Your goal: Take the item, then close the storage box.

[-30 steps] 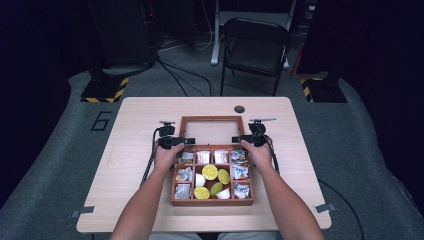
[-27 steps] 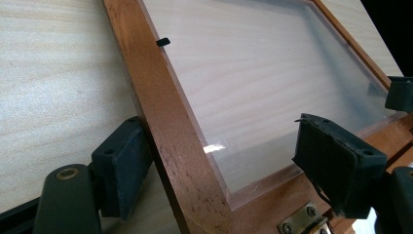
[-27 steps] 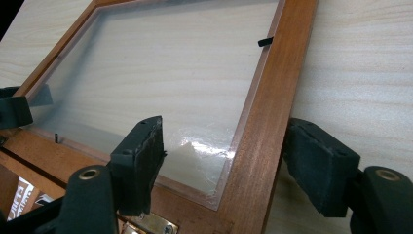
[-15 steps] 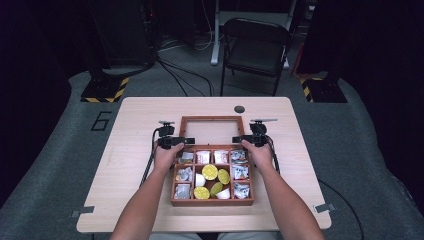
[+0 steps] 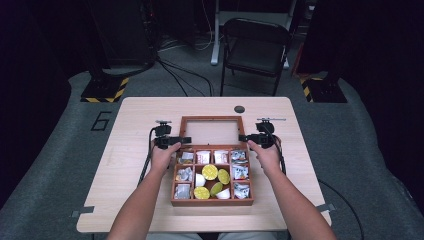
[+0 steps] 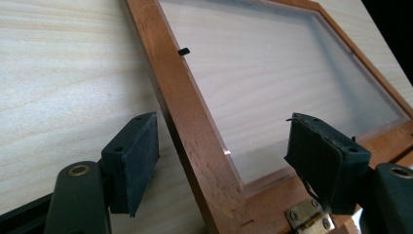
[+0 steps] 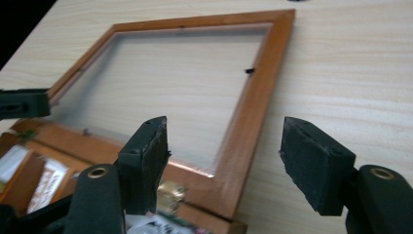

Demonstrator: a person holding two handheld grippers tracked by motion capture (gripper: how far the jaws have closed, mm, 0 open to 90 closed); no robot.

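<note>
a wooden compartment box (image 5: 212, 202) sits at the table's 6 o'clock edge, its glass lid (image 5: 212, 131) lying flat open toward 12. the left gripper (image 5: 172, 142) and right gripper (image 5: 251, 138) straddle the lid's side rails, jaws spread — pinching nothing. pale wood table (image 5: 135, 125); grey carpet (image 5: 60, 155), a folding chair (image 5: 255, 45) at 12 — dark room.

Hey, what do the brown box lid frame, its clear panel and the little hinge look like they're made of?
The reddish-brown lid frame looks like stained wood with a smooth satin finish: grain shows along its edge. The clear panel is glass or clear plastic, I can't tell which; the table's grain shows through it. The small hinge looks like polished brass: yellow metallic shine, with screw heads.
</note>
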